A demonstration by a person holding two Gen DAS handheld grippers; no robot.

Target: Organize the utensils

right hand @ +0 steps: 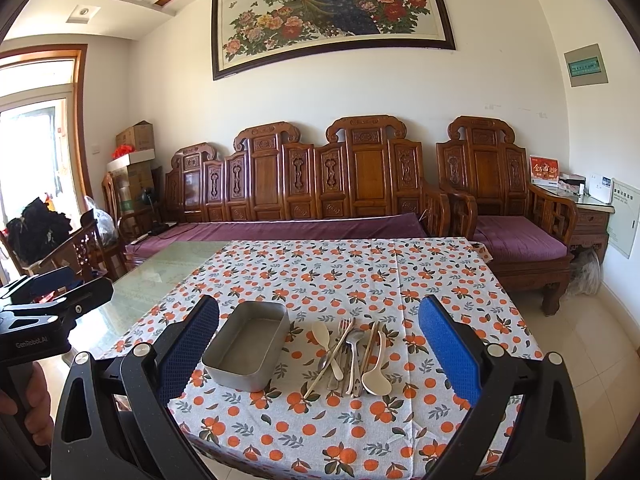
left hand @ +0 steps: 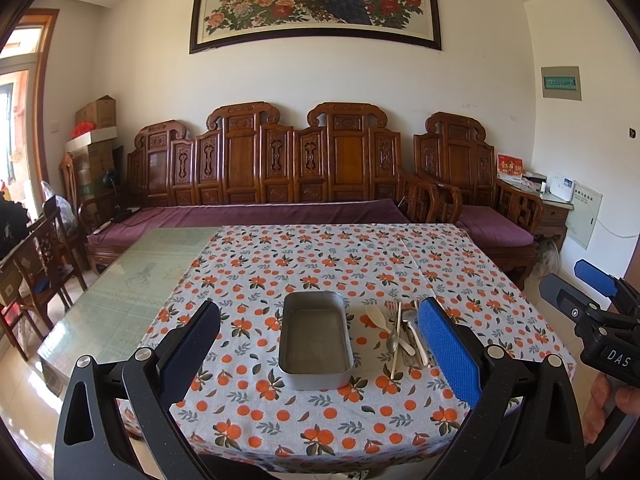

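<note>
An empty grey metal tin point(left hand: 316, 338) point(right hand: 249, 346) sits on the orange-patterned tablecloth point(left hand: 320, 256) point(right hand: 352, 272). To its right lies a pile of utensils point(left hand: 402, 330) point(right hand: 352, 354): cream spoons, metal spoons, a fork and chopsticks. My left gripper point(left hand: 320, 316) hangs open above the near table edge, the tin between its blue-padded fingers point(left hand: 450, 350). My right gripper point(right hand: 320, 318) is open too, and frames both the tin and the pile. Neither holds anything. The right gripper's body point(left hand: 592, 312) shows at the right edge of the left wrist view.
Bare glass tabletop point(left hand: 148, 276) point(right hand: 168, 276) lies left of the cloth. A carved wooden sofa with purple cushions point(left hand: 280, 184) point(right hand: 320, 200) stands behind the table. Wooden chairs point(left hand: 36, 272) stand to the left. A person's hand point(right hand: 28, 396) holds the left gripper's handle.
</note>
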